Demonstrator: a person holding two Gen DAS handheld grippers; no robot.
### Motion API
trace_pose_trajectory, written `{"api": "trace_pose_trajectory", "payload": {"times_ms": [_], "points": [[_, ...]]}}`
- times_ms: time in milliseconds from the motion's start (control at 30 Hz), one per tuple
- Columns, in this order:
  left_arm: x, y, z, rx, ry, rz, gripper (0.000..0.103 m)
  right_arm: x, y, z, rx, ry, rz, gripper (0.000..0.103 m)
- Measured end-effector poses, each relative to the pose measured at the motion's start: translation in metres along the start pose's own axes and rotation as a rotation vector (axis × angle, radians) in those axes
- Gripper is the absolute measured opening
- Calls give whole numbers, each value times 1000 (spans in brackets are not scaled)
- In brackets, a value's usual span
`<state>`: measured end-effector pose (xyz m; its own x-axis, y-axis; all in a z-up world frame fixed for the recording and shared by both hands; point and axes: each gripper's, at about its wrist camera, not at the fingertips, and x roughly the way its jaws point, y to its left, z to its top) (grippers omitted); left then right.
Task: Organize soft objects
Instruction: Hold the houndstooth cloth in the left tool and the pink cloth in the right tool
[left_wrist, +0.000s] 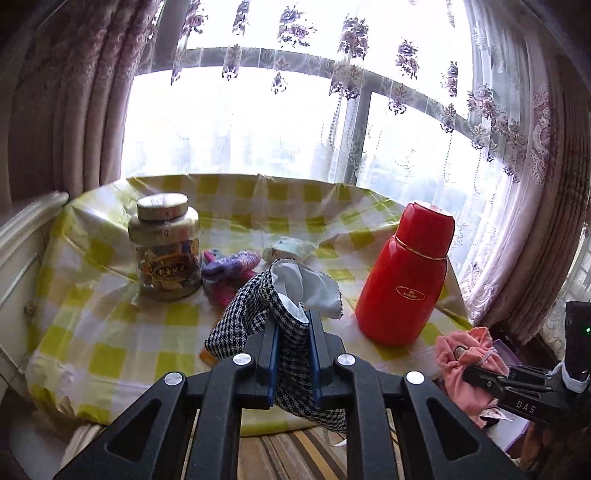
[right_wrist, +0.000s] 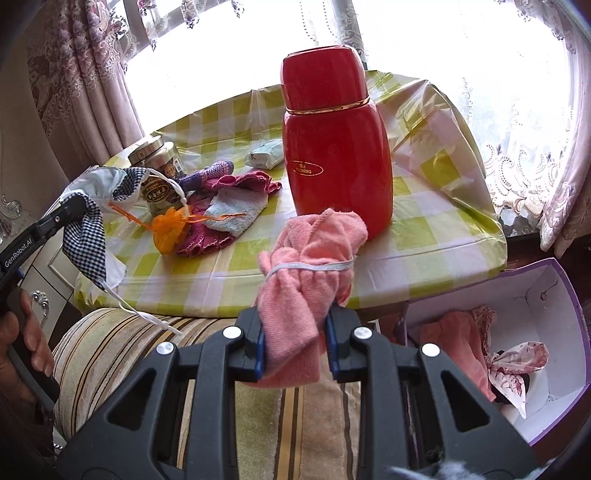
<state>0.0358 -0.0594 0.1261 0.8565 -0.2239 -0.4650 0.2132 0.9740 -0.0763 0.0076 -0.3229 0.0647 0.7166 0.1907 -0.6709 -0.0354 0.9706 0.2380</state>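
My left gripper is shut on a black-and-white houndstooth pouch with white lining, held above the table's front edge; it also shows in the right wrist view. My right gripper is shut on a pink drawstring pouch, held in front of the table; it shows at the right in the left wrist view. On the table lie an orange mesh pouch, a light blue cloth, magenta cloths and a purple knitted piece.
A red thermos and a glass jar stand on the yellow checked table. A tissue pack lies behind. A purple-edged white box with soft items sits at the lower right. A striped cushion is below.
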Motion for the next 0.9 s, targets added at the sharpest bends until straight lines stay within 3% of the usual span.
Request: {"api": "trace_pose_trajectory", "payload": {"times_ms": [67,167,233,267,333,467,533,600,700,900], "points": [[3,-9,2,128,0,97,14,-1,-2,0,5,-1,2,28],[21,14,1,41,96,119,12,-2,0,0,1,-6,11,28],[30,22,-3,76,104,195,12,-2,1,0,-4,-4,15,28],[48,28,-8,94,172,207,12,0,2,0,-6,0,18,28],[78,54,-24,20,296,209,11,1,4,0,-16,6,30,28],[112,80,-47,-19,427,237,11,6,11,2,-41,22,42,29],[119,82,-51,-3,453,265,11,11,18,4,-51,40,64,28],[112,88,-46,-36,418,276,11,14,31,9,-85,44,92,28],[80,94,-29,-78,303,277,11,14,49,18,-131,28,118,28],[26,70,8,-67,135,147,11,11,51,21,-141,17,117,28]]}}
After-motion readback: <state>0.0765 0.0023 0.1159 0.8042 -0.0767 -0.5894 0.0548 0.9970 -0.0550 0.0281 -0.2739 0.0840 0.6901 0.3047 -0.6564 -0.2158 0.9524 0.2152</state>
